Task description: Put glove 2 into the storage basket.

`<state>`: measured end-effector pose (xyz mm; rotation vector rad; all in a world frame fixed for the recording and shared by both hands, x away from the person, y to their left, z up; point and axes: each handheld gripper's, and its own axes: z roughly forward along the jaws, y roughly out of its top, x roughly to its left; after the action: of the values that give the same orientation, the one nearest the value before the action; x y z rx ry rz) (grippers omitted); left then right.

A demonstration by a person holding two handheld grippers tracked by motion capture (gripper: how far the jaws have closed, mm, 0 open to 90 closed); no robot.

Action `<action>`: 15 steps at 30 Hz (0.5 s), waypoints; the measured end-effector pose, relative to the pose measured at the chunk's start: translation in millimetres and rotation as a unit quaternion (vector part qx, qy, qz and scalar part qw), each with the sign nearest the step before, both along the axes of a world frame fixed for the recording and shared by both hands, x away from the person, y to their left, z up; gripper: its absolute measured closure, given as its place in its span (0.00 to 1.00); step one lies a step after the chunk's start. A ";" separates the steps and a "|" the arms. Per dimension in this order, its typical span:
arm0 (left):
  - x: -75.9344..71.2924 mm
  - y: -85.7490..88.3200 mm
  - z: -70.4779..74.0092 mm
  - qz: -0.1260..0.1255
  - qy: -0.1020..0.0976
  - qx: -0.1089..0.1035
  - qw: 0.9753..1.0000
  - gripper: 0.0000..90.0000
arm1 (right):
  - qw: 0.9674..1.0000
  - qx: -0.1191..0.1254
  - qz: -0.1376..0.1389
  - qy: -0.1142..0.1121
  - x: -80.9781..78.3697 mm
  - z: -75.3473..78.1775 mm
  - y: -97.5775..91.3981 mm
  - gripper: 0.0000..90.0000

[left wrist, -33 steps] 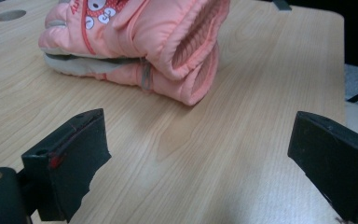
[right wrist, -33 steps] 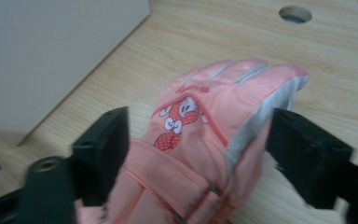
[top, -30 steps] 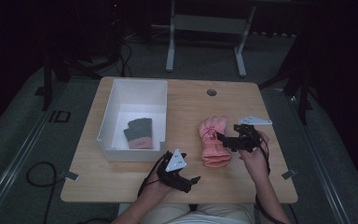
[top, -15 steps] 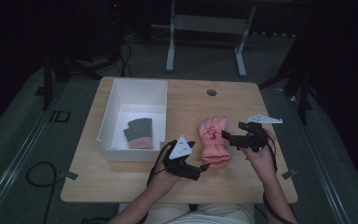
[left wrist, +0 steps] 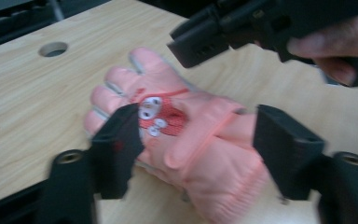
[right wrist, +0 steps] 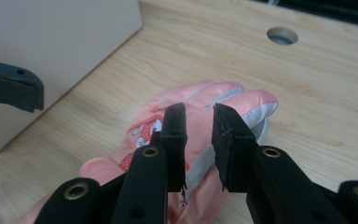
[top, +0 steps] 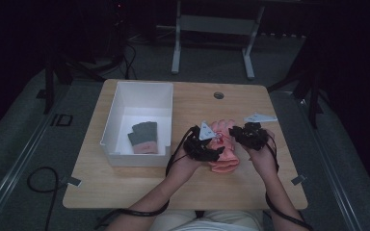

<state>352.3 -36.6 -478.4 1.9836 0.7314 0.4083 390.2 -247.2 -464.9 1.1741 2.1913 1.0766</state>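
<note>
A pink glove (top: 225, 156) with a red and white patch lies palm-down on the wooden table (top: 125, 187), right of the white bin. My left gripper (top: 216, 153) reaches it from the near left. In the left gripper view its jaws (left wrist: 198, 135) have just been closing. They straddle the pink glove (left wrist: 191, 140) at its wrist end, and their pads are still off it. My right gripper (top: 232, 137) comes in from the right. Its jaws (right wrist: 199, 116) have just closed to a narrow gap over the finger end of the pink glove (right wrist: 242, 100), with fabric between them.
The white bin (top: 135, 159) stands on the left half of the table and holds a dark grey glove (top: 143, 136) with a pink cuff. A round cable hole (top: 218, 95) sits near the far edge. The floor around the table is dark.
The left gripper has travelled from the table's front edge up and right onto the glove. Both grippers' jaws have narrowed. The right hand has stayed beside the glove.
</note>
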 end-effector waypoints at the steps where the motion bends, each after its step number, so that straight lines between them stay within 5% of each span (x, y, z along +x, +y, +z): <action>1: 3.9 -0.3 -1.3 0.007 0.002 0.003 1.000 0.43 | 1.000 -0.002 -0.002 0.003 2.2 -2.1 1.1 0.81; 7: 26.9 -3.5 -10.5 0.029 0.036 0.009 0.999 0.42 | 1.000 -0.002 -0.012 0.007 6.5 -11.7 3.9 0.63; 12: 42.4 -7.9 -21.9 0.026 0.079 0.013 0.996 0.28 | 0.999 -0.011 -0.014 0.044 12.0 -27.6 1.3 0.59; 15: 44.0 -7.5 -24.1 0.028 0.083 0.013 0.996 0.26 | 0.998 -0.019 -0.016 0.056 13.6 -34.9 -4.1 0.58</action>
<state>396.3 -44.0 -502.5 2.0428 0.8904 0.2895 403.8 -251.3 -499.8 1.2751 2.2590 0.9742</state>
